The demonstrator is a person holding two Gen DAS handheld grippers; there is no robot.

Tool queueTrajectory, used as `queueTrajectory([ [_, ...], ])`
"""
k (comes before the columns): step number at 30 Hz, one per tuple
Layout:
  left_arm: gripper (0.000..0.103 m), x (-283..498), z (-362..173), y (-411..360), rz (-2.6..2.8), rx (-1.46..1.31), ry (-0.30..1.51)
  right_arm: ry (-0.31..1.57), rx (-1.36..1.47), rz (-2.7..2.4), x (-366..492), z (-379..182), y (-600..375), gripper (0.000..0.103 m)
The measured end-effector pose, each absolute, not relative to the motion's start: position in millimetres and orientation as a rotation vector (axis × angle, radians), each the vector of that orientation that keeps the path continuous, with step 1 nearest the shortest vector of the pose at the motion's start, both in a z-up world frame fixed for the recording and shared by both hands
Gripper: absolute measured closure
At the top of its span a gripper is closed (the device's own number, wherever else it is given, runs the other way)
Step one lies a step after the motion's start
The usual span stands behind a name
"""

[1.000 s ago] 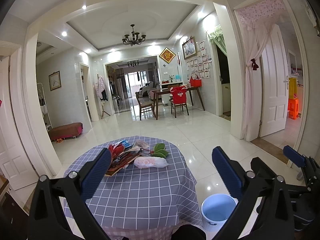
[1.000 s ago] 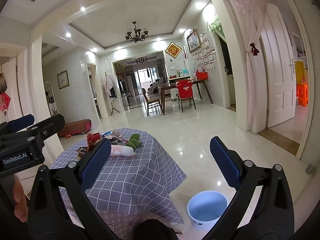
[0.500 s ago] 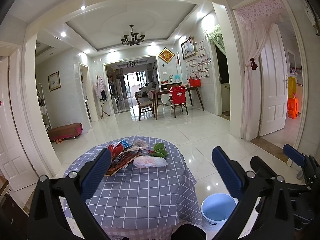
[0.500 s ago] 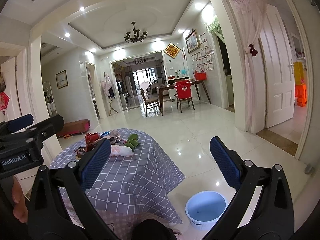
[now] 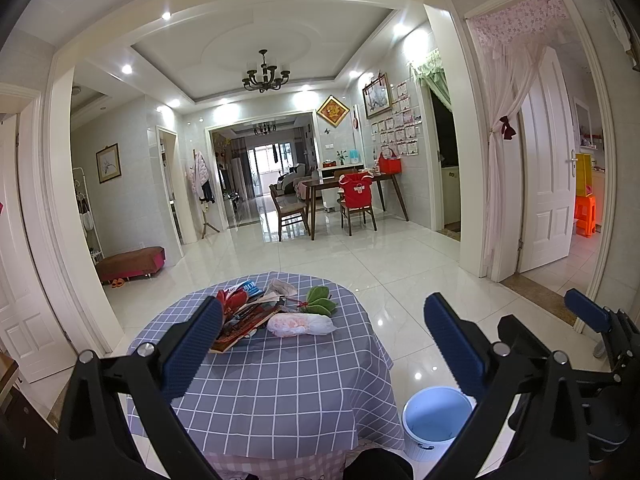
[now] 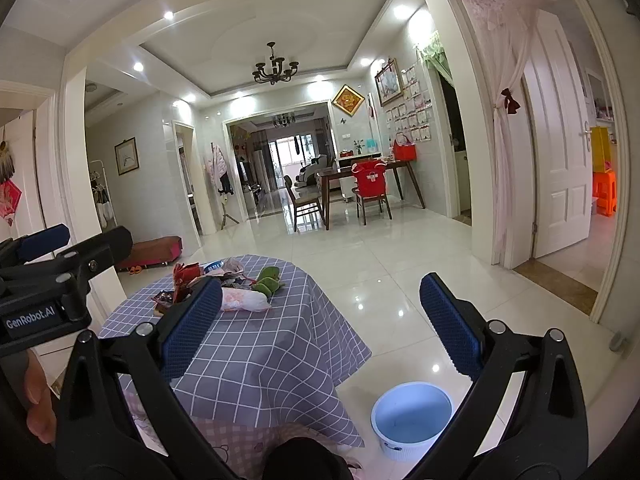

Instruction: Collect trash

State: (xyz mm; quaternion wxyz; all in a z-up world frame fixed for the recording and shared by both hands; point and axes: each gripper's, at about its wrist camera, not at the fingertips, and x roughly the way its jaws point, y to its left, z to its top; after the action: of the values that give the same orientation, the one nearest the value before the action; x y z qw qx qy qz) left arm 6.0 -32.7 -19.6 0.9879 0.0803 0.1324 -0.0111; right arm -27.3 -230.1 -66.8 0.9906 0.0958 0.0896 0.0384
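Note:
A pile of trash lies on the far part of a round table (image 5: 280, 380) (image 6: 256, 344) under a grey checked cloth: a white-pink plastic bag (image 5: 301, 325) (image 6: 244, 300), green leaves (image 5: 320, 306) (image 6: 269, 283), red wrappers (image 5: 234, 300) (image 6: 186, 272) and printed paper (image 5: 244, 326). A pale blue bucket (image 5: 437, 422) (image 6: 412, 419) stands on the floor right of the table. My left gripper (image 5: 324, 344) and right gripper (image 6: 320, 326) hover open and empty, short of the pile. The right gripper's side also shows at the left view's right edge.
Glossy white floor tiles (image 5: 400, 264) stretch beyond the table to a dining table with chairs (image 5: 352, 196). A white door (image 5: 548, 168) and curtain stand at the right, a low red bench (image 5: 132, 262) at the left. A hand (image 6: 38, 400) holds the left gripper.
Both views have shifted only slightly; the table and the pile sit a little lower and closer in the frames. Both grippers stay open.

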Motion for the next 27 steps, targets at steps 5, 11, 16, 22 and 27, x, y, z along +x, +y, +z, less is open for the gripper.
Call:
queueTrajectory([
  [5, 0.004, 4.4, -12.6, -21.5, -0.027, 0.164, 0.269, 0.181, 0.193, 0.076, -26.5, -67.7, -229.6, 0.006],
  [11, 0.004, 5.8, -18.3, -30.8, -0.027, 0.165, 0.266, 0.184, 0.194, 0.073, -26.3, -68.3, -228.0, 0.006],
  [16, 0.004, -1.6, -13.0, -33.9, -0.028, 0.165, 0.268, 0.186, 0.193, 0.073, -26.0, -69.3, -227.5, 0.006],
  [22, 0.004, -1.5, -12.9, -34.1, -0.028, 0.165, 0.268, 0.195, 0.192, 0.073, -24.8, -71.2, -224.5, 0.006],
  [27, 0.004, -1.4, -12.4, -32.5, -0.026, 0.165, 0.268, 0.196, 0.193, 0.074, -24.9, -71.8, -223.9, 0.006],
])
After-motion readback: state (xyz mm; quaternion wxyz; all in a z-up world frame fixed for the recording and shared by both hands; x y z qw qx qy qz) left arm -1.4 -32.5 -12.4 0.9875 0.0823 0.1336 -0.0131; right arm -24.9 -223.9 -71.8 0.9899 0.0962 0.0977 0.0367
